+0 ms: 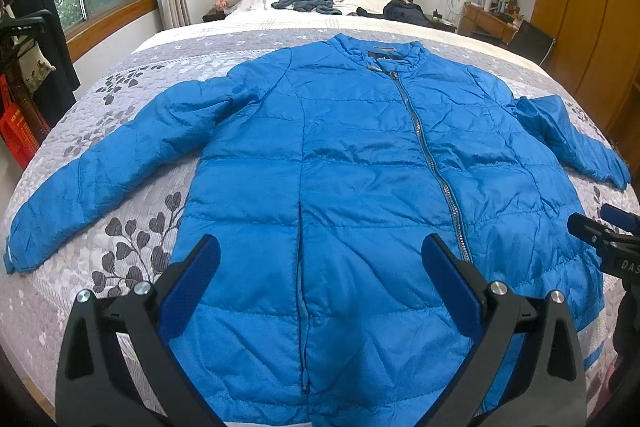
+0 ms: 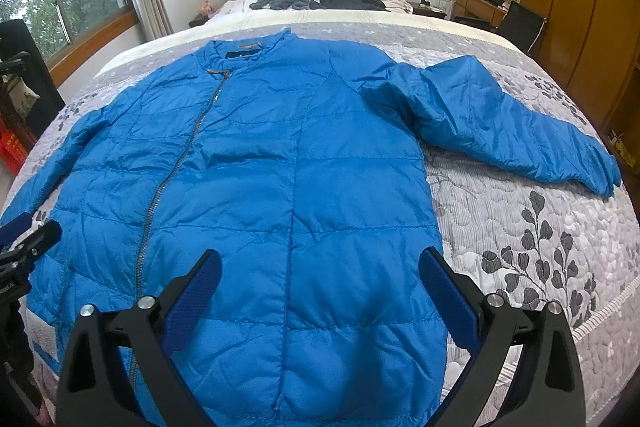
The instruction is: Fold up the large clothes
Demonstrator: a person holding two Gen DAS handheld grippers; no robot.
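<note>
On the bed [image 1: 120, 227], blue jacket [image 1: 340, 167] lies flat; both grippers' jaws wide open, empty.

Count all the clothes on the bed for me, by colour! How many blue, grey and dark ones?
Blue: 1, the jacket, spread flat on the quilt.
Grey: 1, a crumpled garment by the headboard.
Dark: 1, a crumpled garment beside the grey one.
Total: 3
</note>
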